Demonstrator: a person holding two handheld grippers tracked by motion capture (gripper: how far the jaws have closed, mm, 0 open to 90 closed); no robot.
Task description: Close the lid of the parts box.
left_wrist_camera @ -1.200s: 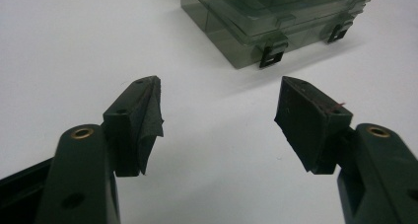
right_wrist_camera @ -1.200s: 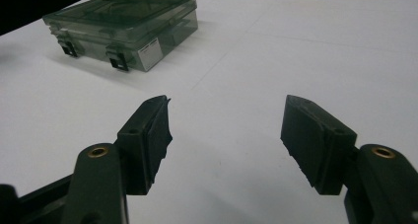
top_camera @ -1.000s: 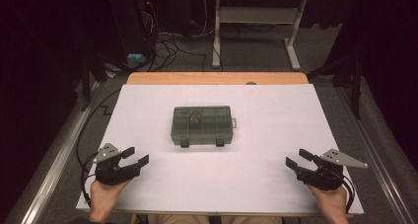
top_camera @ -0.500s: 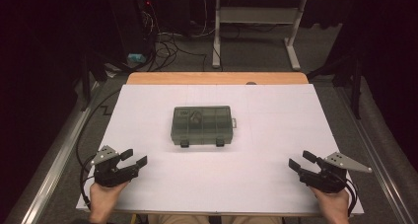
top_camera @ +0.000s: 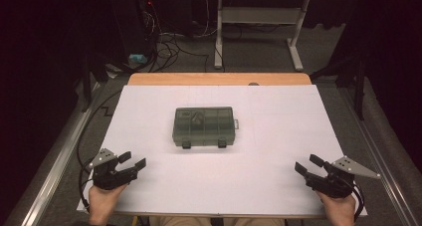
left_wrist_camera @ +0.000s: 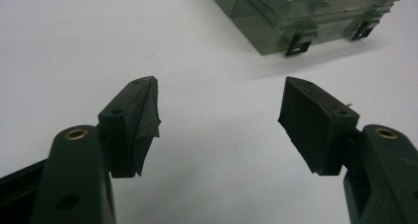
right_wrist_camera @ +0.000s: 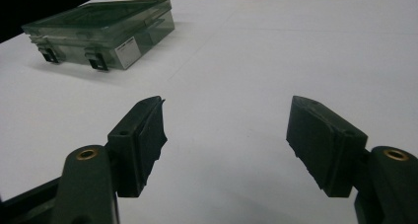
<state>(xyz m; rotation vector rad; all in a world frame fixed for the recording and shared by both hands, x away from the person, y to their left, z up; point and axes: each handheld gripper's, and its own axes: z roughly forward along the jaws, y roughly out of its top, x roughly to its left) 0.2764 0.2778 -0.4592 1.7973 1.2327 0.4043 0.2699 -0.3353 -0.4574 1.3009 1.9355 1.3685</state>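
- Near edge, both corners: left hand-held gripper [top_camera: 133, 162] and right hand-held gripper [top_camera: 308, 164] sit a bit lower vs a sec ago; right jaws just widened, both released, nothing between.
- Organizer box [top_camera: 203, 126] unmoved, mid surface [top_camera: 278, 116], lid shut.
- Bkgd: dark room, cables [top_camera: 166, 42] on floor.

the left gripper [top_camera: 132, 162] is held low at the near left, jaws spread wide. the right gripper [top_camera: 307, 165] is held at the near right, its empty jaws having just been opening.
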